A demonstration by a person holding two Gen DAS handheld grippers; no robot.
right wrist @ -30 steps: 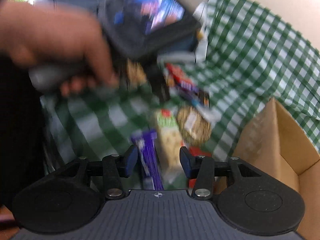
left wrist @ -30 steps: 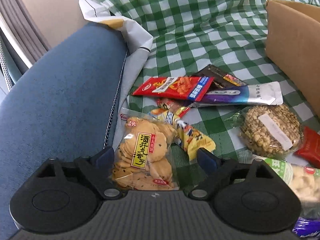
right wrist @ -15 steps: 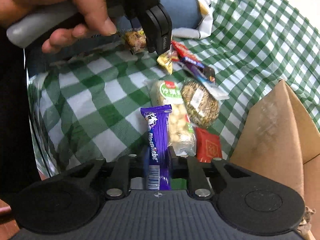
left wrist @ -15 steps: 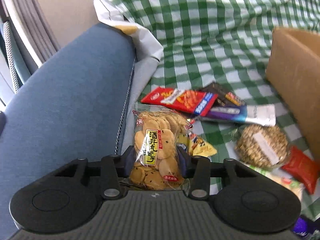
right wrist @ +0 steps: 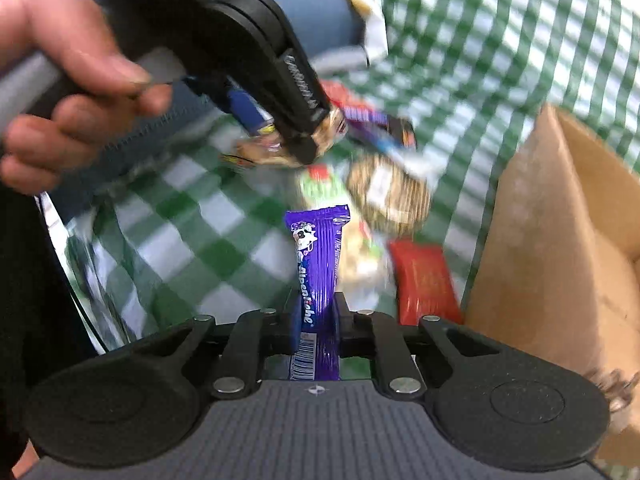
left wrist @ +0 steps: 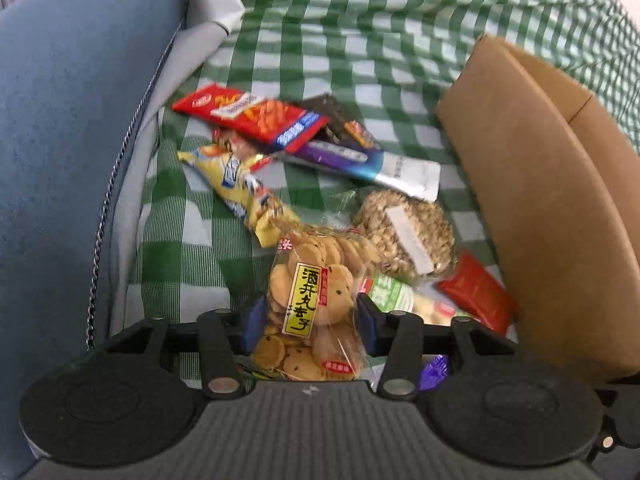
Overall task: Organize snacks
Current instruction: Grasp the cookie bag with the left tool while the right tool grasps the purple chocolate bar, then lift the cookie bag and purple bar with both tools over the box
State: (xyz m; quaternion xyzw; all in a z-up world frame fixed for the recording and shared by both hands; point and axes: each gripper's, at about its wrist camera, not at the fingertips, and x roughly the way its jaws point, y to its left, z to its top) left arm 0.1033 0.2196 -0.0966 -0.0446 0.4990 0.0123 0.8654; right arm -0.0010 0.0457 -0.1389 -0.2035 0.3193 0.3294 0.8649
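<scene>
In the left wrist view my left gripper [left wrist: 310,318] is shut on a clear bag of small round cookies [left wrist: 316,280] with a yellow label. Its blue pads press the bag's sides, though the jaws are opening slightly. The bag hangs just above the other snacks. In the right wrist view my right gripper [right wrist: 316,312] is shut on a purple chocolate bar [right wrist: 316,256], which stands upright between the pads. That view also shows a hand [right wrist: 60,92] holding the left gripper, with the cookie bag [right wrist: 280,148] blurred beneath it.
An open cardboard box [left wrist: 540,200] stands at the right on a green checked cloth [left wrist: 320,40]. On the cloth lie a red packet [left wrist: 256,114], a yellow packet [left wrist: 240,188], a round grain cake [left wrist: 404,232], a small red packet [left wrist: 476,292] and a silver-purple pouch [left wrist: 360,160]. A blue sofa arm [left wrist: 72,140] borders the left.
My left gripper closed on the cookie bag, lifted it off the cloth and tilted downward. My right gripper closed on the purple bar and now holds it upright.
</scene>
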